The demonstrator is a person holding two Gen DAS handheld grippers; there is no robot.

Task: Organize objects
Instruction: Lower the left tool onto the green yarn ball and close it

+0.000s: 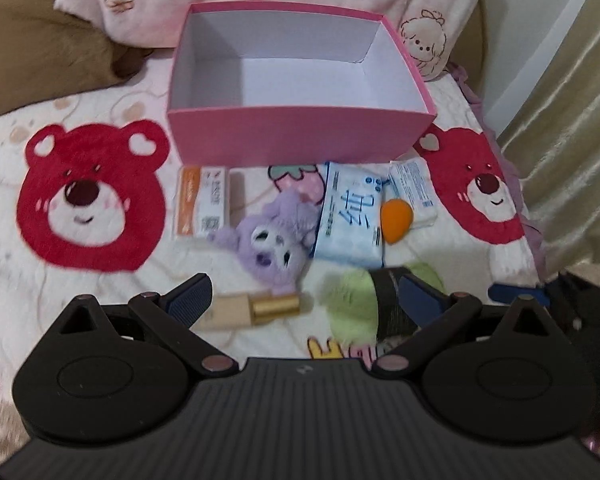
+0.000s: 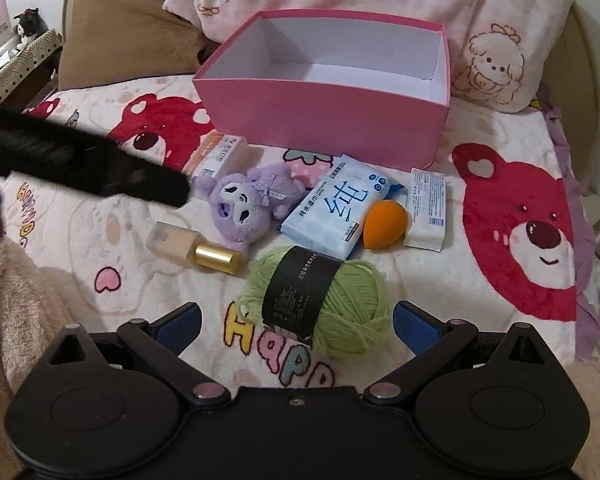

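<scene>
Yarn (image 2: 320, 300), a green ball with a black paper band, lies directly ahead of the right gripper (image 2: 296, 322), whose blue-padded jaws stand wide apart with nothing between them; the ball sits just beyond the fingertips, roughly centred on the gap, which looks like a line-up for a grasp. The left gripper (image 1: 306, 304) is likewise spread wide and empty, hanging low over the blanket (image 1: 100, 300) with the foundation bottle (image 1: 256, 310) lying on its side near its left finger, gold cap pointing right. In the right wrist view that gripper shows only as a dark blurred shape coming in from the left.

Further out, the small things form a loose row: a purple plush toy (image 2: 246, 204), a blue wet-wipe pack (image 2: 332, 210), an orange makeup sponge (image 2: 385, 224) touching the pack's edge, a white sachet (image 2: 426, 210) just beside the sponge, and an orange-and-white carton (image 2: 216, 156) to the left. Behind them stands the pink box (image 2: 324, 116), open-topped and seemingly empty, its near wall facing the items, so each can be lifted over the rim. Nothing appears sorted yet; the job seems to be at its start.
</scene>
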